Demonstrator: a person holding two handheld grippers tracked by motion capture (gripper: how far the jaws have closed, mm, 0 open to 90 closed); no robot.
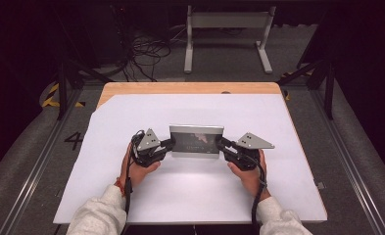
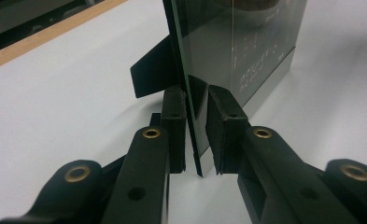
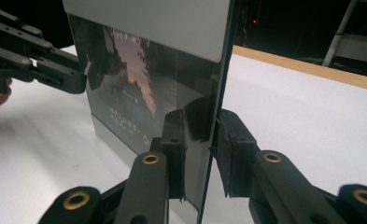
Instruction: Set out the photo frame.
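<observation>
High view – frame: a glossy picture frame [image 1: 196, 141] stands on its long edge on the white sheet [image 1: 190, 196] covering the tabletop [image 1: 190, 88], directly between the two tools
High view – left tool: the left tool [image 1: 169, 144] meets the frame's left end, a hand [image 1: 138, 169] wrapped around its body just behind it
High view – right tool: the right tool [image 1: 220, 143] meets the frame's right end, level with the left one, with a hand [image 1: 249, 174] behind it
Left tool view – grip: jaws narrow, one pad on the dark back and one on the glass front; the back pad lies against the frame, a thin gap may remain at the front pad, so whether it presses I cannot tell
Left tool view – frame: its thin edge runs straight away from the tool, upright, lower edge on the sheet; a black stand flap [image 2: 153, 70] juts from the back, just beyond the pad
Right tool view – grip: jaws narrow, straddling the frame's near edge, pads close on both faces; firm contact cannot be told
Right tool view – far end: the left tool's black jaws reach the frame's opposite edge, well beyond this tool
</observation>
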